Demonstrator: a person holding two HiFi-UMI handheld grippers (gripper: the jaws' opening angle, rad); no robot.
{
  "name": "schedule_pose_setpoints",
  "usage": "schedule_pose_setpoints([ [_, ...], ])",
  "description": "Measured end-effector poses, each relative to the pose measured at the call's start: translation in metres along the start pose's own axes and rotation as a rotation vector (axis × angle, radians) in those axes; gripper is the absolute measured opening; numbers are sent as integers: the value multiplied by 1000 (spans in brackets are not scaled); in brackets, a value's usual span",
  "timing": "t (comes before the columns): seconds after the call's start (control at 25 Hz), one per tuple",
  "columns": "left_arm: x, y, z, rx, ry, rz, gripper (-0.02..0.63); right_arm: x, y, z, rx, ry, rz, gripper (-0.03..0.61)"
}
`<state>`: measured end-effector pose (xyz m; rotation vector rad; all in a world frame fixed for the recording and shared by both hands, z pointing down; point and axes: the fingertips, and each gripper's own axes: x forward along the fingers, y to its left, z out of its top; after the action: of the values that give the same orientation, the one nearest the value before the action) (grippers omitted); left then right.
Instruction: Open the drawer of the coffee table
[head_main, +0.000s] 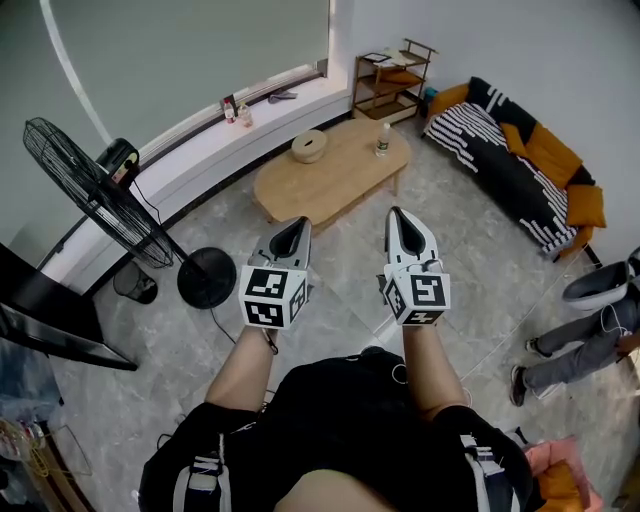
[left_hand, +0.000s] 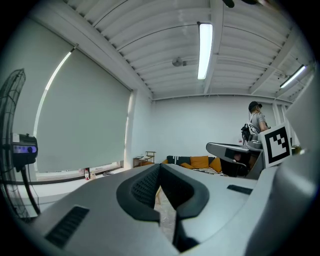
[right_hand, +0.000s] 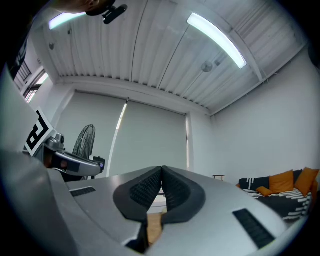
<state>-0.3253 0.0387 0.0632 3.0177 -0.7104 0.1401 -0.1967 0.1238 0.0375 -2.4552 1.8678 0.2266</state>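
I am carrying left gripper (head_main: 292, 236) and right gripper (head_main: 404, 228) closed, empty; unopened at the far desk (head_main: 335, 170), they may miss the drawer.

Tiled floor (head_main: 345, 262) runs unobstructed to the coffee table (head_main: 335, 170); a fan (head_main: 95, 195) stands left, sofa (head_main: 520, 165) right.

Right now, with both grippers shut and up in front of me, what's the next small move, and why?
Probably step toward the coffee table. The left gripper and right gripper are both shut, empty and held in the air well short of it, with a stretch of floor between. No drawer front or handle shows from here, so closing in on the table should come before any reach.
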Motion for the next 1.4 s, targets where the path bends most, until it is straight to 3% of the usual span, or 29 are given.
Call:
schedule_pose_setpoints([
  [0.6,64,17,10,44,-36,16,20,59,-46,-1,-14,-67,-4,15],
  [1.04,242,43,9,44,23,81,21,207,-161,-51,49,-33,58,15],
  [1.4,394,74,8,-4,87,169,20,340,-262,-98,86,47,136,15],
])
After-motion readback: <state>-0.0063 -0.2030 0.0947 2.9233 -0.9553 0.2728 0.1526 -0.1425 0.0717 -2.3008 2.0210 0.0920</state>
